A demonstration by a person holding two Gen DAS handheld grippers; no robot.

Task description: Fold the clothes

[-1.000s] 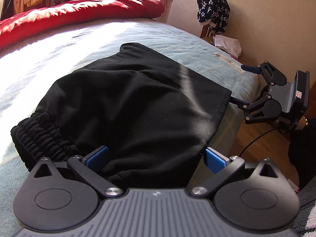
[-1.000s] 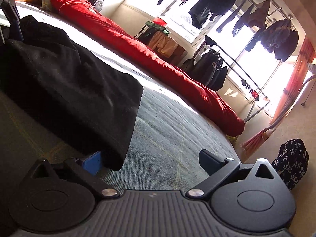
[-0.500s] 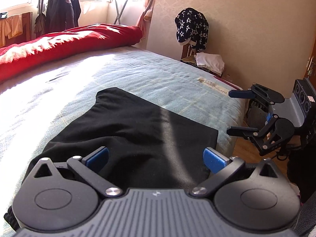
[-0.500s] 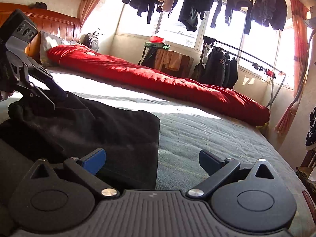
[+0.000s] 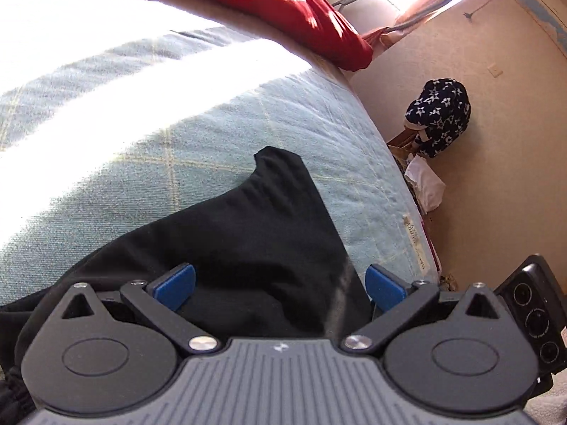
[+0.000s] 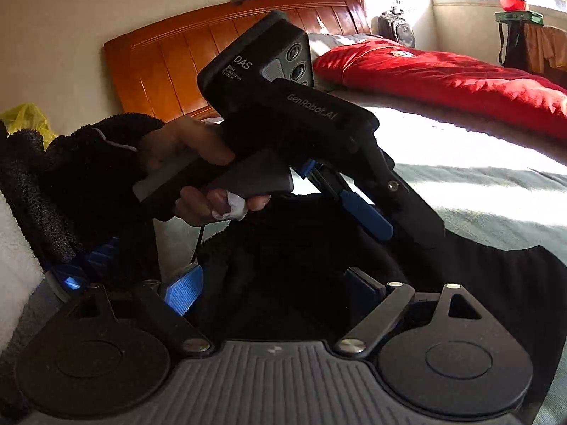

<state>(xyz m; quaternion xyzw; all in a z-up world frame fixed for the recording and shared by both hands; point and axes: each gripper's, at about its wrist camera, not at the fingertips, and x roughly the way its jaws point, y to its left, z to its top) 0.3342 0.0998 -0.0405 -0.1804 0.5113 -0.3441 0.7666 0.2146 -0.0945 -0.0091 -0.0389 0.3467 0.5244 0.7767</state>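
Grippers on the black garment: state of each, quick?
Left gripper: open, holding nothing, over the black garment.
Right gripper: open, has just been closing, nothing gripped.

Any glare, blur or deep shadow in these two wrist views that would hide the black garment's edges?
Left wrist view: sunlight blows out the bedspread to white, but the black garment has a crisp outline against it, folds lost in darkness. Right wrist view: the garment sits in shadow and merges with the dark left hand-held gripper; the window is overexposed; fisheye bends the headboard.
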